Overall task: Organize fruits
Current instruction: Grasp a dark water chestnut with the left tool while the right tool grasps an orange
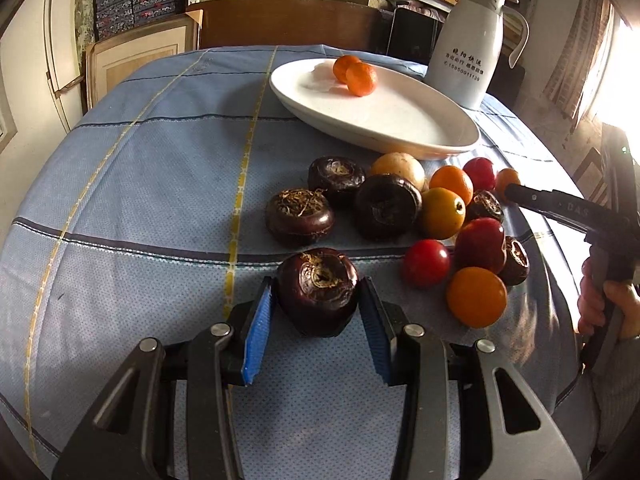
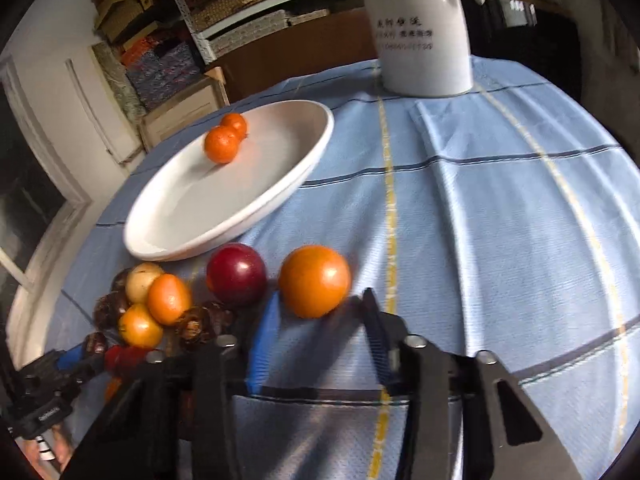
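Observation:
My left gripper point(image 1: 318, 308) has its blue pads on both sides of a dark water chestnut point(image 1: 318, 290) on the blue cloth, jaws touching it. A pile of water chestnuts point(image 1: 386, 206), orange fruits point(image 1: 476, 296) and red fruits point(image 1: 426, 263) lies to its right. A white plate point(image 1: 400, 120) behind holds two small oranges point(image 1: 360, 79). My right gripper point(image 2: 320, 320) is open, just in front of an orange fruit point(image 2: 315, 280) that sits at the fingertips, with a red fruit point(image 2: 236, 274) to its left. The plate point(image 2: 280, 184) shows there too.
A white jug point(image 1: 474, 48) with printed text stands behind the plate at the far edge, also in the right wrist view point(image 2: 420, 28). The right gripper's body and the hand holding it point(image 1: 600, 240) are at the right edge. Shelves and boxes stand behind the table.

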`<act>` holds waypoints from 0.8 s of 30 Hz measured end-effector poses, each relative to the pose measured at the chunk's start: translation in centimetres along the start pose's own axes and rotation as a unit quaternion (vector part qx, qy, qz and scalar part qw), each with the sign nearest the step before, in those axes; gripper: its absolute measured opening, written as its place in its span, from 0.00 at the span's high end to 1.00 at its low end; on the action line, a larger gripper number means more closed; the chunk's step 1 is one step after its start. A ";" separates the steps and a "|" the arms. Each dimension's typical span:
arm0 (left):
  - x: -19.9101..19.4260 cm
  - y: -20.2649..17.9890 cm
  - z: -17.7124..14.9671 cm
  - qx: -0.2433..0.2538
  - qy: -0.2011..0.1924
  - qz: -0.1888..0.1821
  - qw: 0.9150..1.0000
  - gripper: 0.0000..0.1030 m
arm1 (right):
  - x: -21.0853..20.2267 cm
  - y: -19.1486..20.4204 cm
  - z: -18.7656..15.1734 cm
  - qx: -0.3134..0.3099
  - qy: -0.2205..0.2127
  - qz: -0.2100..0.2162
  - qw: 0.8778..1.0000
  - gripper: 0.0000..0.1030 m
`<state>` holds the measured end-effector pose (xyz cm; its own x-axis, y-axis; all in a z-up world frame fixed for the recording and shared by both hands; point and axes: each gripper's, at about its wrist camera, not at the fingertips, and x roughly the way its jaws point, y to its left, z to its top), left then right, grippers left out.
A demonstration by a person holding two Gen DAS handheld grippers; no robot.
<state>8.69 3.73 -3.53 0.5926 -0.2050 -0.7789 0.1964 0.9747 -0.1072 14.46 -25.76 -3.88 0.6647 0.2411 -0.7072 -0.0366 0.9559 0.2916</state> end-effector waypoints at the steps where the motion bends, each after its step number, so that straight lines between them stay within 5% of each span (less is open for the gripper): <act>1: 0.0 0.0 0.0 -0.001 0.000 -0.001 1.000 0.59 | -0.1 0.2 0.0 -0.005 -0.002 -0.003 1.000 0.68; 9: -0.9 0.4 0.2 -0.011 -0.017 -0.010 1.000 0.59 | -2.6 0.2 -0.6 -0.003 -0.042 0.001 0.999 0.72; 11: -1.5 0.4 0.8 -0.017 -0.028 -0.016 0.999 0.59 | -3.4 0.7 -0.5 -0.013 -0.056 0.009 0.998 0.88; 13: -1.8 0.2 2.1 -0.016 -0.037 -0.018 0.999 0.59 | -3.4 1.3 -0.2 -0.025 -0.056 0.004 0.998 0.89; 15: -1.8 -0.2 3.2 -0.015 -0.043 -0.020 0.999 0.59 | -2.6 1.4 -0.1 -0.038 -0.036 0.005 0.999 0.84; 17: -1.5 -0.6 4.0 -0.014 -0.050 -0.026 0.998 0.59 | -3.0 0.8 -0.1 -0.026 -0.040 -0.007 0.999 0.50; 24: -1.0 -0.5 3.5 -0.018 -0.047 -0.037 0.998 0.59 | -1.0 2.1 -0.7 -0.048 0.010 0.019 0.999 0.50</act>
<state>10.70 3.16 -0.52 0.6489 -0.2829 -0.7064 0.2155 0.9586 -0.1860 13.20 -23.82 -3.01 0.6464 0.2805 -0.7096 -0.1347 0.9573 0.2558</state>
